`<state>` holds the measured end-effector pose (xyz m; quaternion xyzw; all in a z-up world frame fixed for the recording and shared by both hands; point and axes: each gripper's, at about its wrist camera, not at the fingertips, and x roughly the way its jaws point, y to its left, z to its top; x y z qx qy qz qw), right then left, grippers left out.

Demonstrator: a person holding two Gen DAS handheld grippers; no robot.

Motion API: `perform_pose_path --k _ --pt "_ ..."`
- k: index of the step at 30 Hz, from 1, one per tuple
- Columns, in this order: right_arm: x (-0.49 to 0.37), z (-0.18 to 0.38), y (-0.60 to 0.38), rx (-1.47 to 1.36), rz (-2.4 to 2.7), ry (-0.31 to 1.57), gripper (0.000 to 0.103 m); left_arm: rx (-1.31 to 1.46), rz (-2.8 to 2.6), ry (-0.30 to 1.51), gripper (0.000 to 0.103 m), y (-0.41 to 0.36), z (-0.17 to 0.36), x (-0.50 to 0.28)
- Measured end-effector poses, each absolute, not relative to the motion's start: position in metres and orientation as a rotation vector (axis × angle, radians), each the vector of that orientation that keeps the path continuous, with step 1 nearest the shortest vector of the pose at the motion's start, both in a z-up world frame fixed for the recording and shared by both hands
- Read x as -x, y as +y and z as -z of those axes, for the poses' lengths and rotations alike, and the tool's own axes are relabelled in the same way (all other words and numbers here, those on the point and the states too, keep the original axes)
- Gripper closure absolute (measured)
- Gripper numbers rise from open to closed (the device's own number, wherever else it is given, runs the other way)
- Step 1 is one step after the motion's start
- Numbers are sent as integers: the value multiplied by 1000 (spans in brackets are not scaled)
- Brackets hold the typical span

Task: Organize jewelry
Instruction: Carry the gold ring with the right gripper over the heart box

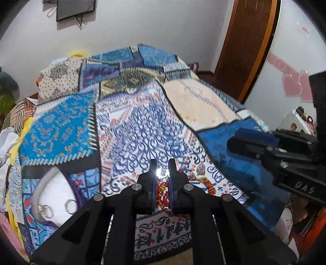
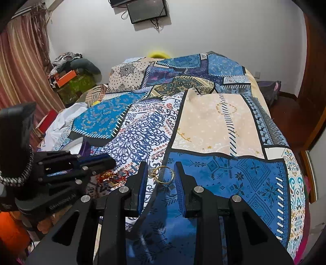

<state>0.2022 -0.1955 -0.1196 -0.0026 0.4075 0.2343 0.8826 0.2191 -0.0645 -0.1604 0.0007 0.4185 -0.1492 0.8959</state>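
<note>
My left gripper (image 1: pixel 162 162) is shut on a small shiny silver ring (image 1: pixel 162 173), pinched between its fingertips just above the bedspread. Under it lies a red and gold beaded bracelet (image 1: pixel 163 196), which also shows in the right wrist view (image 2: pixel 108 177). A white tray with a grey rim (image 1: pixel 40 183) at the lower left holds silver rings (image 1: pixel 45 210). My right gripper (image 2: pixel 161 164) is shut on a gold ring (image 2: pixel 172 175) with a small stone, spanning the gap between its blue pads. The two grippers are side by side, the left gripper (image 2: pixel 111 160) close on the left.
A patchwork bedspread (image 2: pixel 214 122) in blue, cream and white covers the bed. White cloth or paper (image 2: pixel 61 120) lies at its left edge, with boxes and clothes (image 2: pixel 71 75) piled beyond. A wooden door (image 1: pixel 244 51) stands on the right, and a dark screen (image 2: pixel 146 10) hangs on the far wall.
</note>
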Motion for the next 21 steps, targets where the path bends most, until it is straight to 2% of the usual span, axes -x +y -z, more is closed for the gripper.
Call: perform_pose_path --k 12,21 --pt "-187 87 -173 24 -518 775 79 40 249 731 94 -25 109 -189" --pt "-176 67 -138 42 -578 723 79 63 198 673 94 10 90 -168"
